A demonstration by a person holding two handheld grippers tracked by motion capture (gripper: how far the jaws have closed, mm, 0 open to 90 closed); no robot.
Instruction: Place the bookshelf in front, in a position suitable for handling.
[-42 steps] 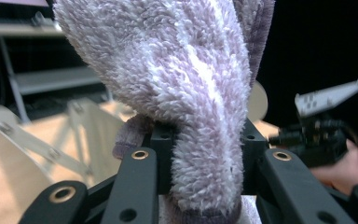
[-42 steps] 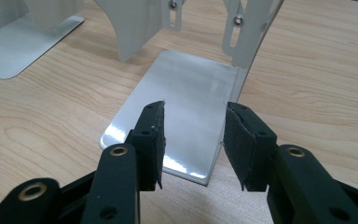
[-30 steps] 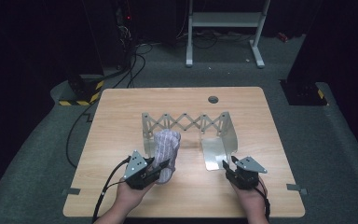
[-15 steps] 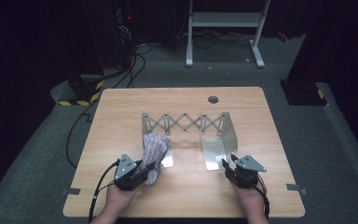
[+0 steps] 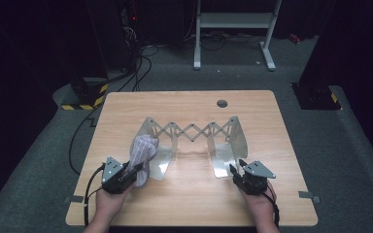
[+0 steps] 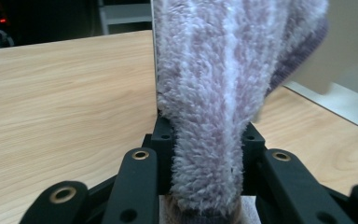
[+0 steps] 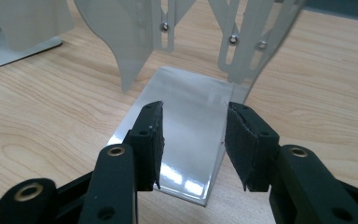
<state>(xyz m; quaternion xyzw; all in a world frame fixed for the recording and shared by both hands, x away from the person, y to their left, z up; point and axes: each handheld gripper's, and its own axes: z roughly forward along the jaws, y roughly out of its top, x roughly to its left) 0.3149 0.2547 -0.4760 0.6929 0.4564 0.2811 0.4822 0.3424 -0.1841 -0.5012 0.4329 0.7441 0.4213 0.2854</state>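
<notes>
Sock (image 5: 142,149), fuzzy lilac: gripped by left tool (image 5: 132,175), partly drawn over the left plate of the expanding metal rack (image 5: 193,132). Right tool (image 7: 193,140) open, empty, at rack's right foot. Stretching unfinished.

The high view looks forward and down from above the person's side, taking in the whole wooden counter (image 5: 189,104) and the dark floor beyond. The left gripper view sits low, just behind its own fingers (image 6: 162,140), very near a fluffy lilac sock (image 6: 214,84), facing across the counter. The right gripper view looks down along its fingers (image 7: 151,135) at the metal base plate (image 7: 186,140) of the expanding rack (image 5: 192,131). All three views share the rack and the counter top.
</notes>
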